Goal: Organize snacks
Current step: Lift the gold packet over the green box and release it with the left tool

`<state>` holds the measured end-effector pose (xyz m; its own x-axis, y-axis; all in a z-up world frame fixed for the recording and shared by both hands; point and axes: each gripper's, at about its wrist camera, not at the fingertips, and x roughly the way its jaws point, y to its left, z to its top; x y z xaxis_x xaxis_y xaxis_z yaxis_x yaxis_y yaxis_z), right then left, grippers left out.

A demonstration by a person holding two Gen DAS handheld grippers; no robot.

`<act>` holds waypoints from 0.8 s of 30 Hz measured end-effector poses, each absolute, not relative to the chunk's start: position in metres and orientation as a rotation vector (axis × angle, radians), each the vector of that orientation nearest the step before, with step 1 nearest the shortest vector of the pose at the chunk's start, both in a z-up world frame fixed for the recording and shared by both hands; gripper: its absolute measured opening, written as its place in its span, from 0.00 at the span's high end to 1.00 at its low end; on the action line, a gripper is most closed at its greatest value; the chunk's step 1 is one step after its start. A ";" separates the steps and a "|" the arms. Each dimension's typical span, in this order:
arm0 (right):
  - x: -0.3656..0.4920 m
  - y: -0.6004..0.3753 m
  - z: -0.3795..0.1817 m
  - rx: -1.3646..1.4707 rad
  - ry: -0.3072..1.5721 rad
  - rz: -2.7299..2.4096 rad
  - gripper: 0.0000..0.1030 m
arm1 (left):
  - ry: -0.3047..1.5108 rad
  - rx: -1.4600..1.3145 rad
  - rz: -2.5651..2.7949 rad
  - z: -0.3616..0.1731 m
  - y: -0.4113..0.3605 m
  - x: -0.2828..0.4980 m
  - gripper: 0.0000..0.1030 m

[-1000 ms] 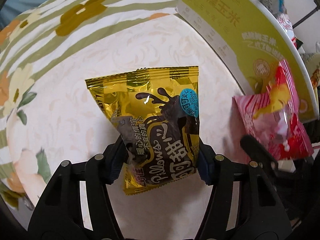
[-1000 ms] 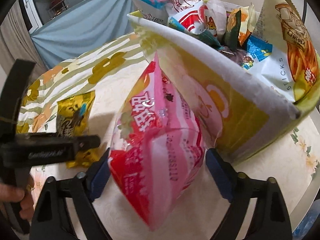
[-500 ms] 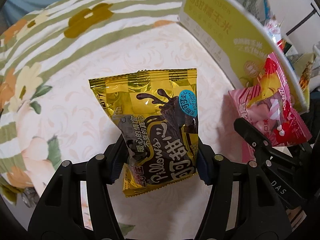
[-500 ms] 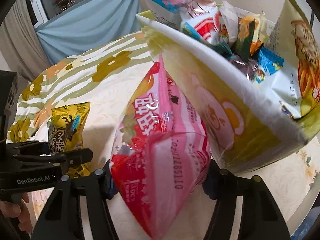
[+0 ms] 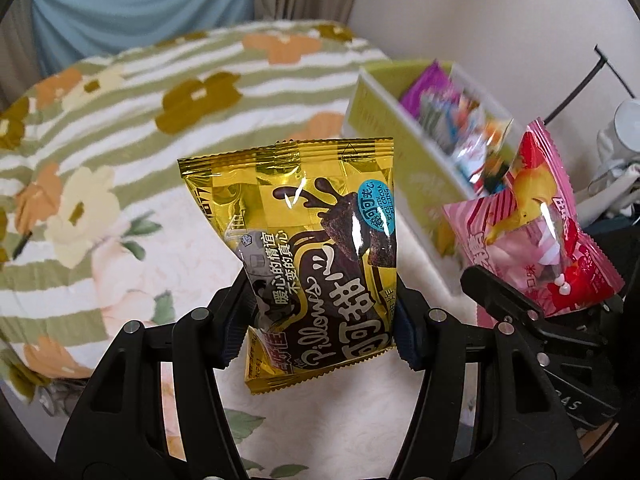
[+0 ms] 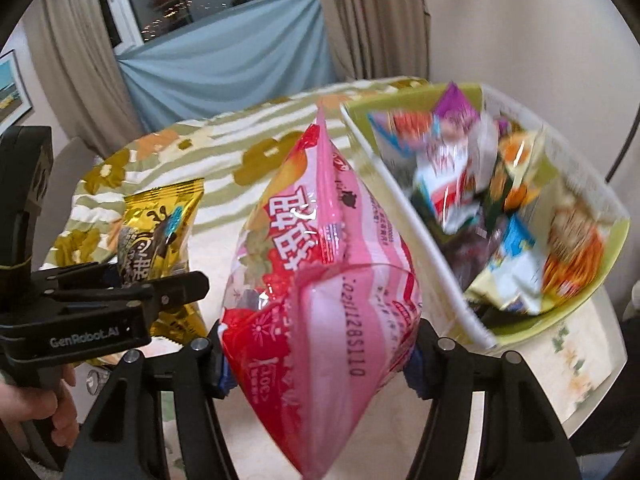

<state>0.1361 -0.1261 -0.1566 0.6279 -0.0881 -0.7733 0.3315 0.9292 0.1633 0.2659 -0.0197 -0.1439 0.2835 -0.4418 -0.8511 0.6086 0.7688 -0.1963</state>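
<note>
A gold chocolate-pillow snack packet (image 5: pixel 312 248) hangs above the table, pinched at its lower half by my left gripper (image 5: pixel 320 320), which is shut on it. To its right my right gripper (image 6: pixel 320 360) squeezes a puffy pink-and-red snack packet (image 6: pixel 332 280), both pads pressed into its sides. The pink packet (image 5: pixel 532 232) also shows in the left wrist view, and the gold packet (image 6: pixel 160 220) and left gripper (image 6: pixel 156 280) show in the right wrist view. Both packets are held next to the yellow-green snack box (image 6: pixel 404 216), level with its rim.
The box (image 5: pixel 380 132) is filled with several mixed snack packets. The round table wears a green-striped floral cloth (image 5: pixel 168 80). A hand (image 6: pixel 36 408) holds the left gripper's handle. Curtains and a wall stand behind the table.
Both grippers have risen from the table with their packets, so the box's open top now shows. The right jaws closed in on the pink packet.
</note>
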 end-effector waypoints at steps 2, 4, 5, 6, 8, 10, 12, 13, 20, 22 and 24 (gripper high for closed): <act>0.133 -0.130 -0.142 0.310 0.844 -0.214 0.43 | 1.040 0.177 -0.698 -0.126 -0.024 0.262 0.45; 0.127 -0.138 -0.128 0.312 0.822 -0.185 0.43 | 1.018 0.170 -0.693 -0.113 -0.031 0.257 0.45; 0.125 -0.145 -0.120 0.309 0.810 -0.167 0.43 | 1.005 0.161 -0.690 -0.106 -0.036 0.255 0.45; 0.127 -0.148 -0.115 0.306 0.802 -0.157 0.43 | 0.991 0.147 -0.688 -0.099 -0.042 0.253 0.45; 0.126 -0.164 -0.102 0.295 0.790 -0.124 0.43 | 0.978 0.109 -0.692 -0.090 -0.054 0.247 0.45; 0.123 -0.181 -0.090 0.291 0.781 -0.089 0.43 | 0.981 0.041 -0.696 -0.085 -0.073 0.243 0.45; 0.120 -0.205 -0.082 0.274 0.778 -0.066 0.43 | 0.977 0.028 -0.670 -0.082 -0.095 0.236 0.45; 0.119 -0.217 -0.078 0.264 0.776 -0.061 0.42 | 0.973 0.022 -0.666 -0.081 -0.103 0.233 0.45; 0.113 -0.313 -0.056 0.230 0.757 -0.036 0.42 | 0.968 -0.035 -0.659 -0.079 -0.193 0.218 0.45; 0.111 -0.334 -0.054 0.223 0.755 -0.031 0.42 | 0.968 -0.043 -0.655 -0.081 -0.214 0.213 0.45; 0.110 -0.351 -0.054 0.217 0.760 -0.022 0.42 | 0.979 -0.044 -0.647 -0.086 -0.239 0.211 0.45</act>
<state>0.1099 -0.3507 -0.0544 0.7258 0.0583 -0.6855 0.0982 0.9774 0.1870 0.2108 -0.2393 -0.0857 0.3869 -0.5270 -0.7567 0.4891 0.8129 -0.3162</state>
